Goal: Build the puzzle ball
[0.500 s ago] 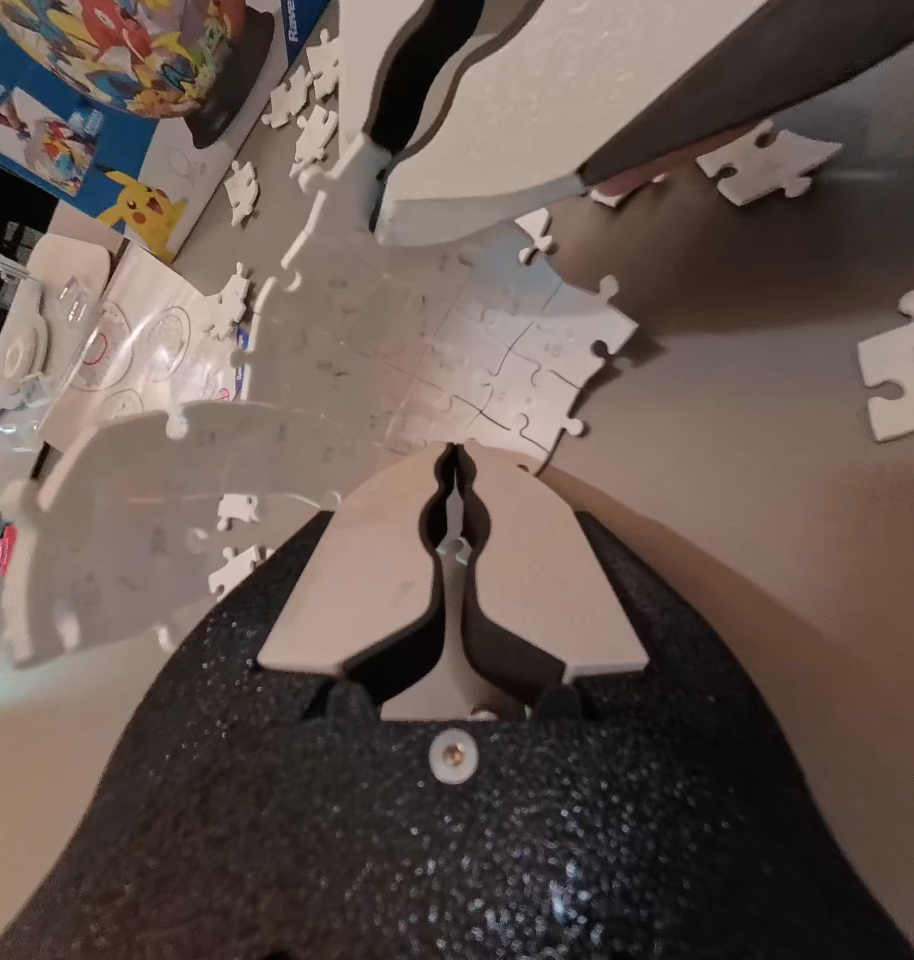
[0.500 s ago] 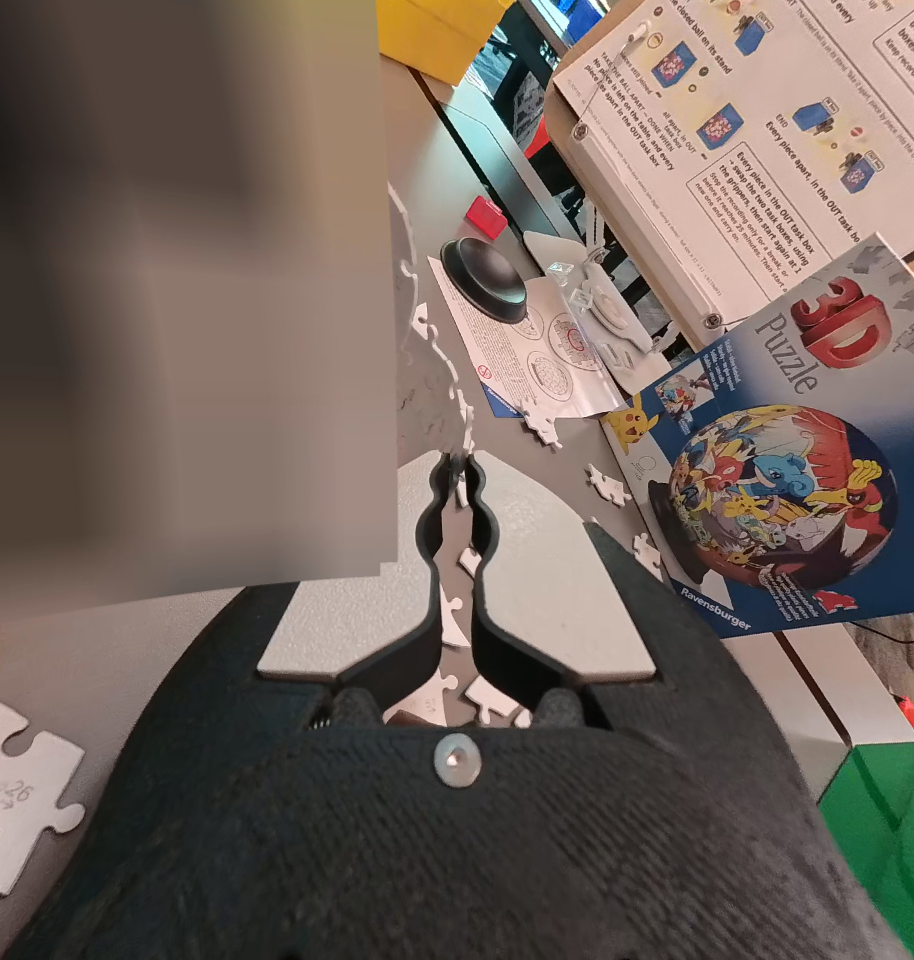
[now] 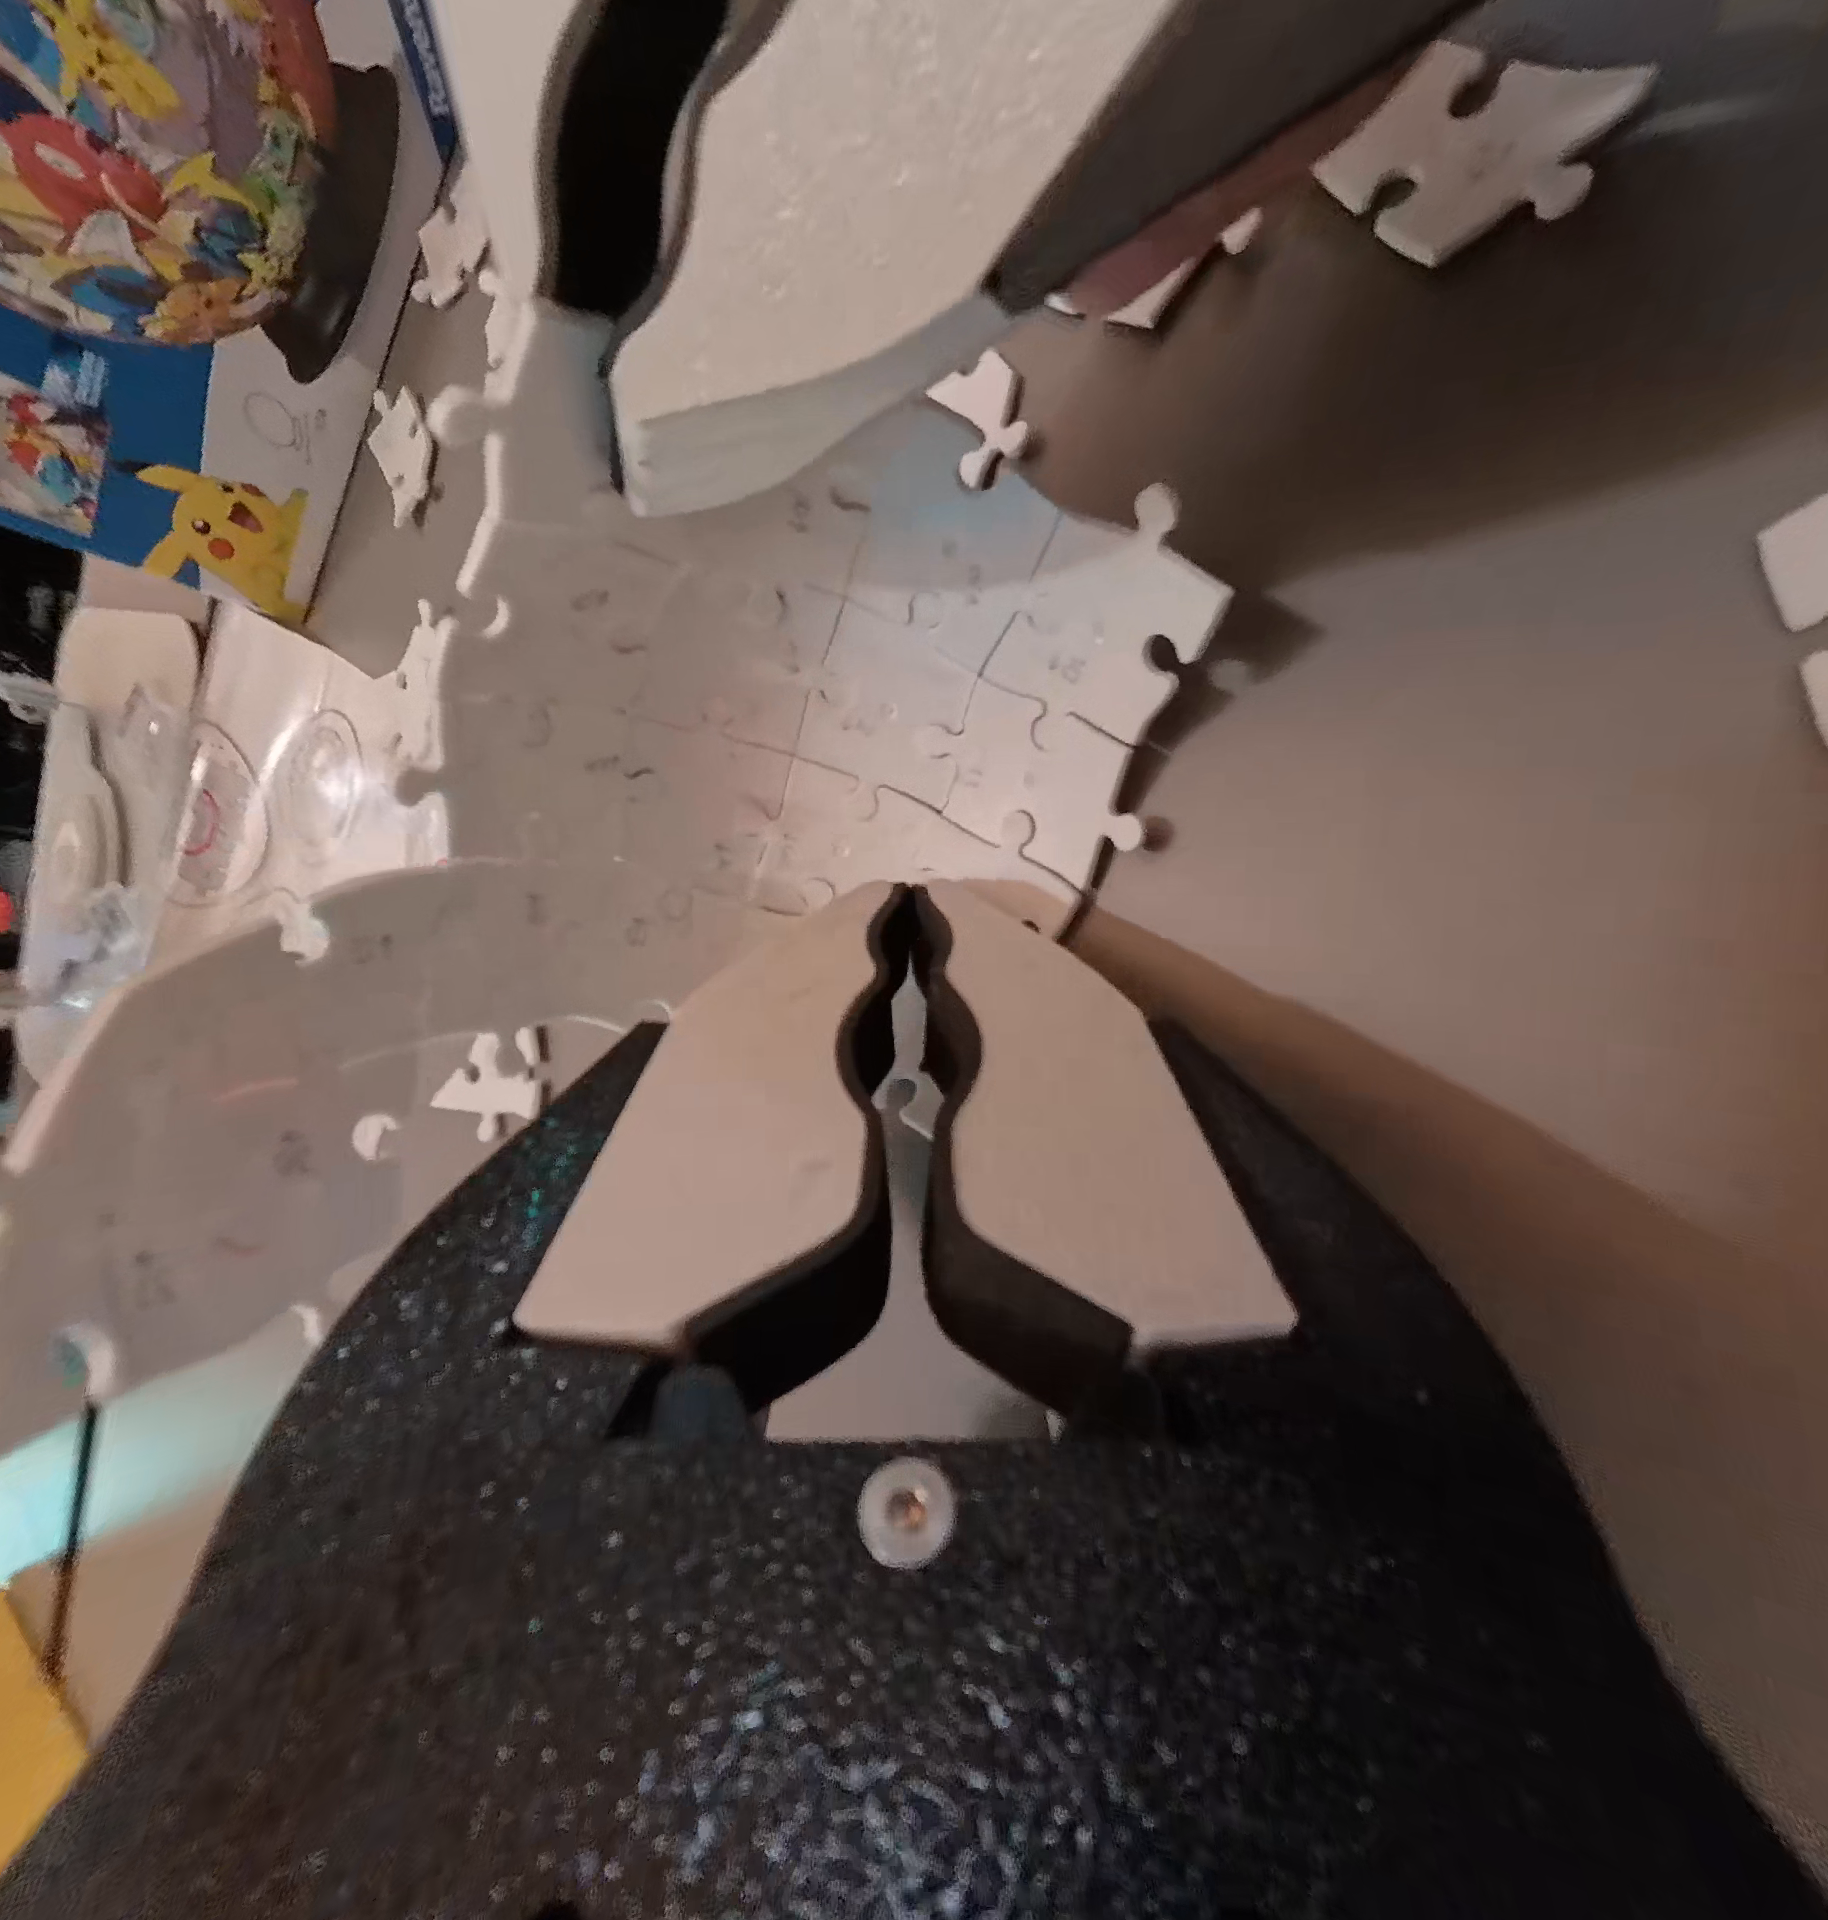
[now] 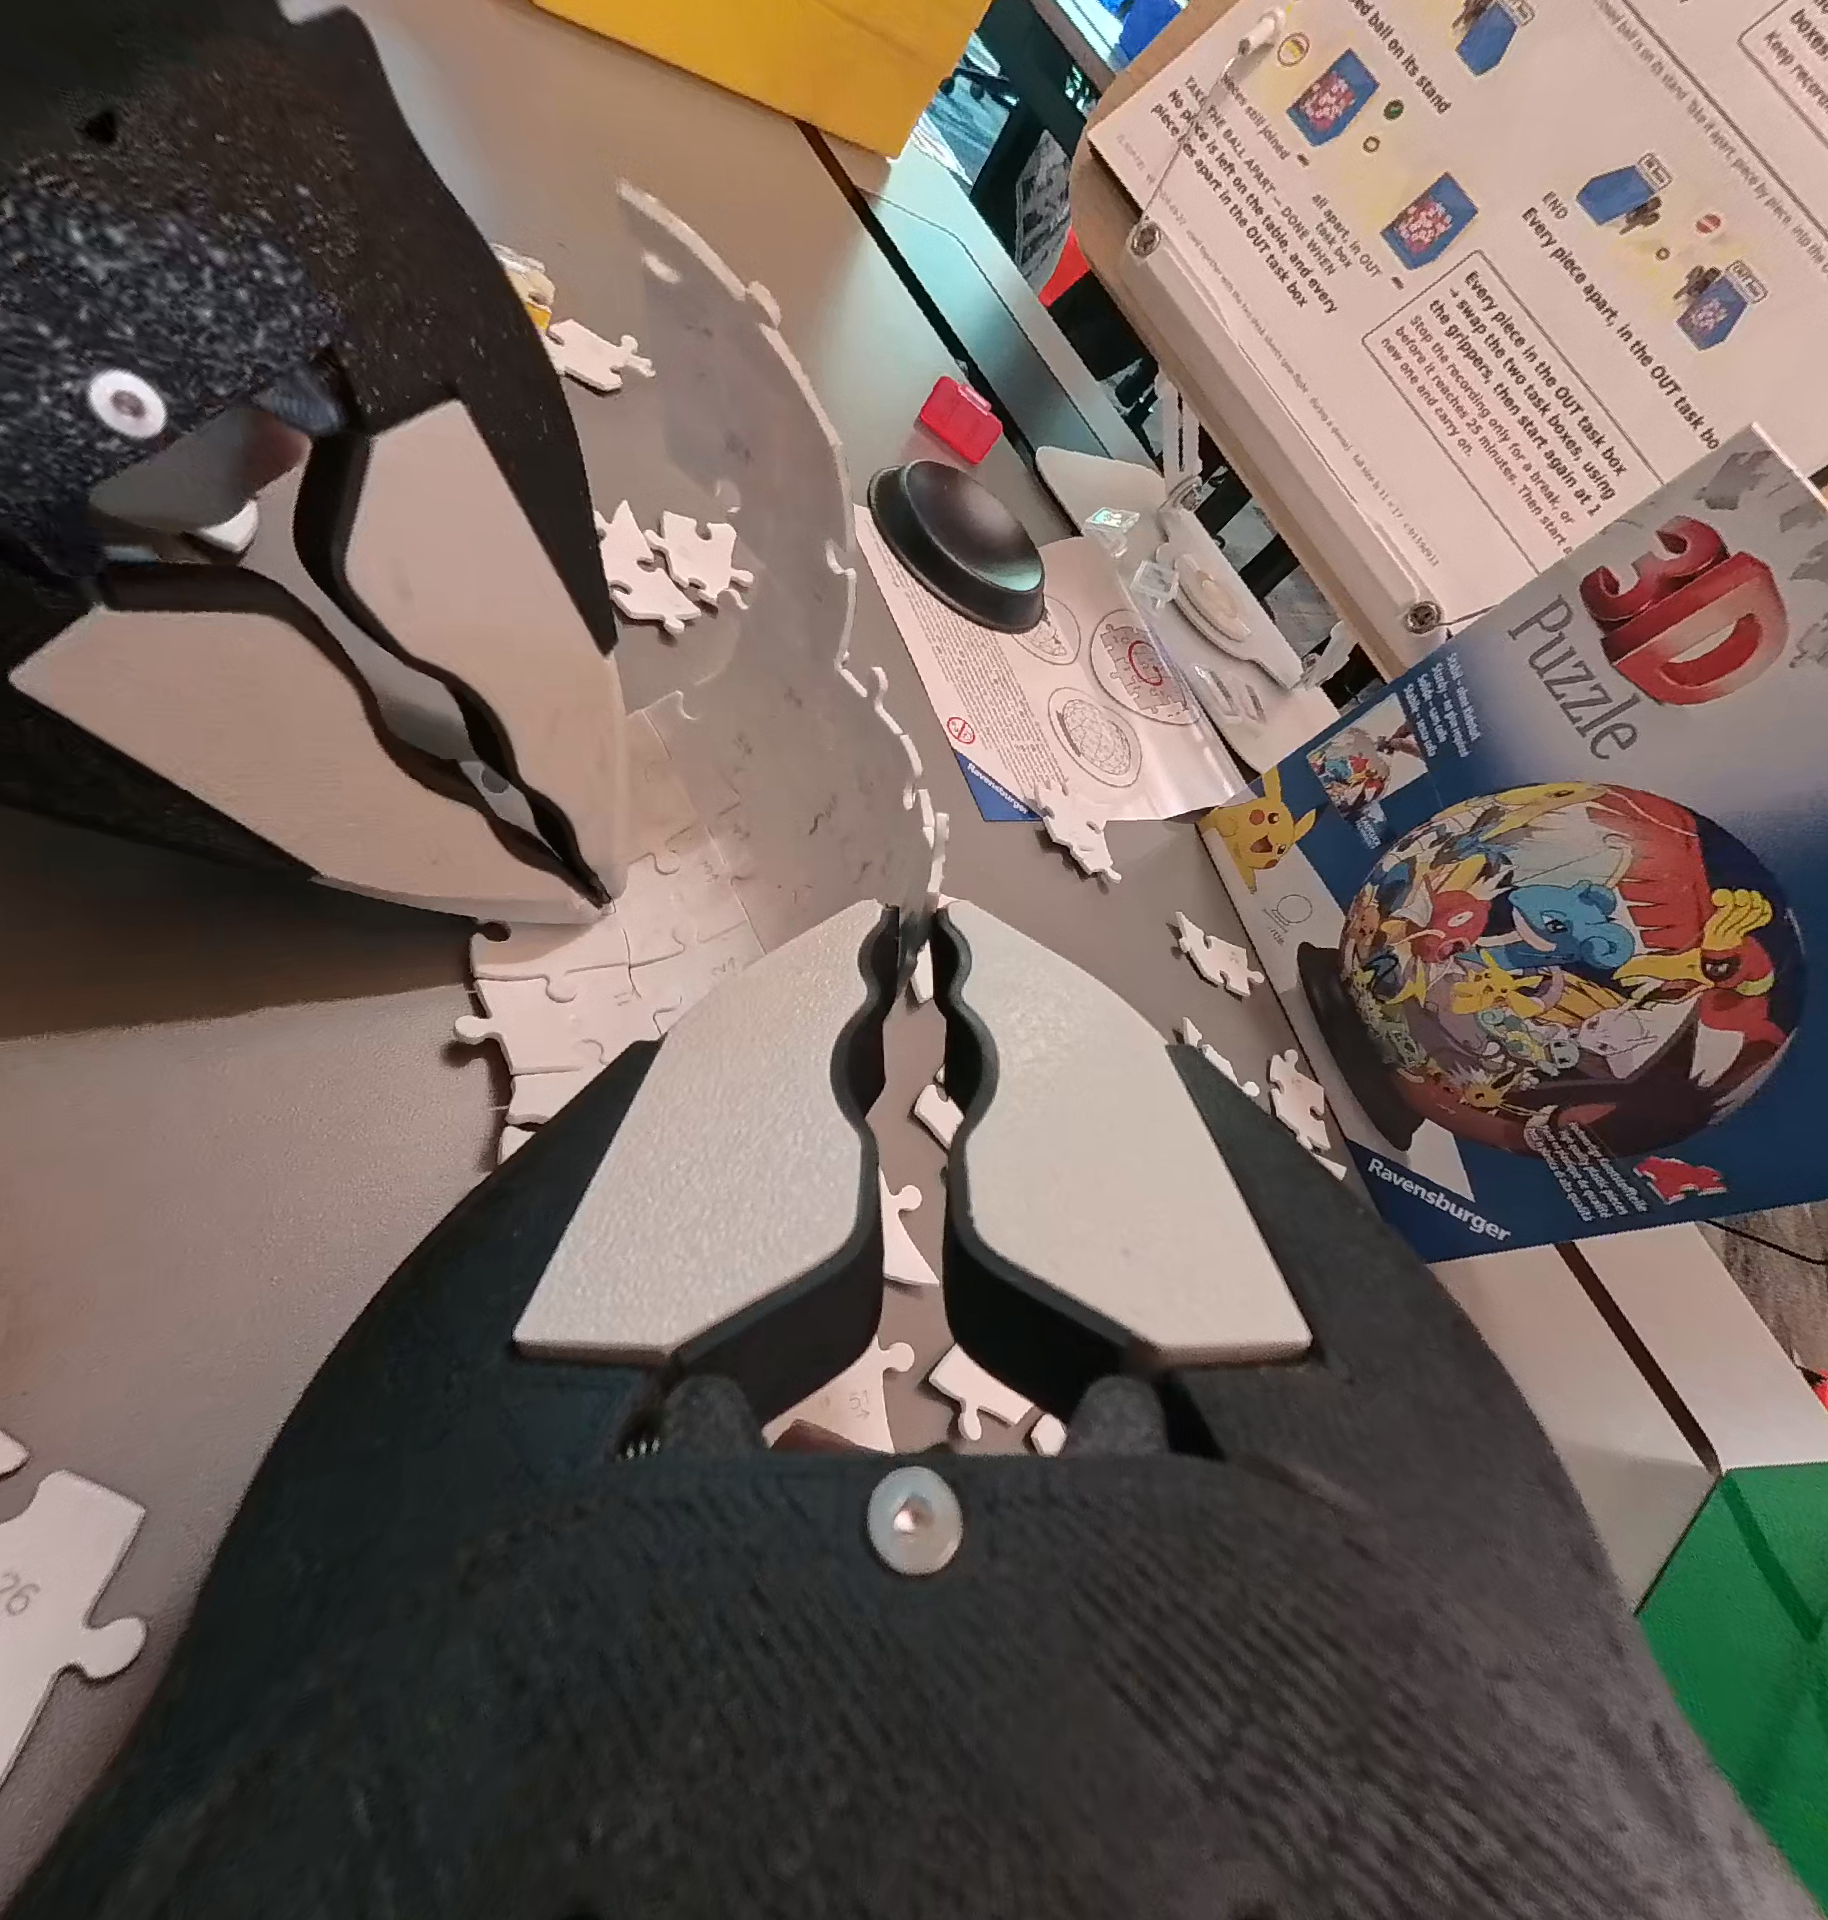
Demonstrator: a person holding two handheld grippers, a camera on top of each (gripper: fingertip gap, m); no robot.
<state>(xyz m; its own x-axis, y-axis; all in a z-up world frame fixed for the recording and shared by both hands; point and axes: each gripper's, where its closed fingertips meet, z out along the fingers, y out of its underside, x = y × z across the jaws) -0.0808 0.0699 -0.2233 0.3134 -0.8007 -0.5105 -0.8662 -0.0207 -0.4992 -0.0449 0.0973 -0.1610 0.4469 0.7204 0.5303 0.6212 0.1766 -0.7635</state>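
The partly built puzzle ball is a curved white shell of joined pieces, seen from its inner side. My left gripper is shut on its near edge. My right gripper is shut on another edge of the same shell, which curves up and away from it. Each gripper shows in the other's view: the right one at the top of the left wrist view, the left one at the left of the right wrist view. The shell rests low, against the grey table.
Loose white pieces lie around. The puzzle box stands at the right, beside a black stand on an instruction sheet. A red block, a yellow box and a green box are nearby. The red block sits 30 centimeters or so from the ends of my left fingers.
Both grippers stay shut on the shell. The left wrist view has shifted slightly toward the puzzle box. The left gripper now shows in the right wrist view.
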